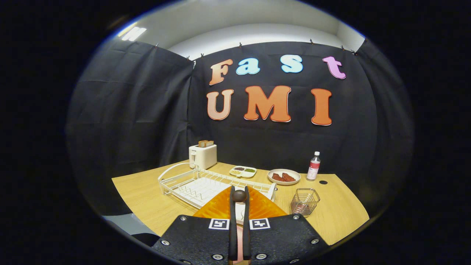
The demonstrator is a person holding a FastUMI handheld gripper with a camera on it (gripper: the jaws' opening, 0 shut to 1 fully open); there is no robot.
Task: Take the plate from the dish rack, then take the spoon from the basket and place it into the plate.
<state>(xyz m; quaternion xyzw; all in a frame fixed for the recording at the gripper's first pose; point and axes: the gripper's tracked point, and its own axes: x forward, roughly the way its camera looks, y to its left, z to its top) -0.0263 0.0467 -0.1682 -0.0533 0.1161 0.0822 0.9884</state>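
"One table, then? What sort?" asks the first.

"Light wood table (147, 191), set in a corner of black cloth wall (128, 110). Above the cloth, a pale ceiling with a bright lamp (134, 34) far left."

"What stands along the far edge?"

"From the left: a white toaster (202, 156) with bread (205, 143) in its slots, a small sectioned tray (243, 171), a bowl (283, 176) of brown pieces, and a bottle (313, 166) with a red label. Just right of the bottle's foot there's a dark round spot (323, 182) in the tabletop."

"And the rack?"

"White wire rack (206, 184), left of centre, between the toaster and the gripper (239, 200)."

"What are the fingers at?"

"Drawn nearly together, pinching the orange plate (217, 209) by its rim. The plate fans out on both sides of them, near side of the rack and out of it. A small dark knob (239, 195) sits at the tips; I cannot tell what it is."

"The basket?"

"Wire basket (304, 201), just right of the plate, near the bowl. Something pinkish lies inside, too small to say whether it's the spoon."
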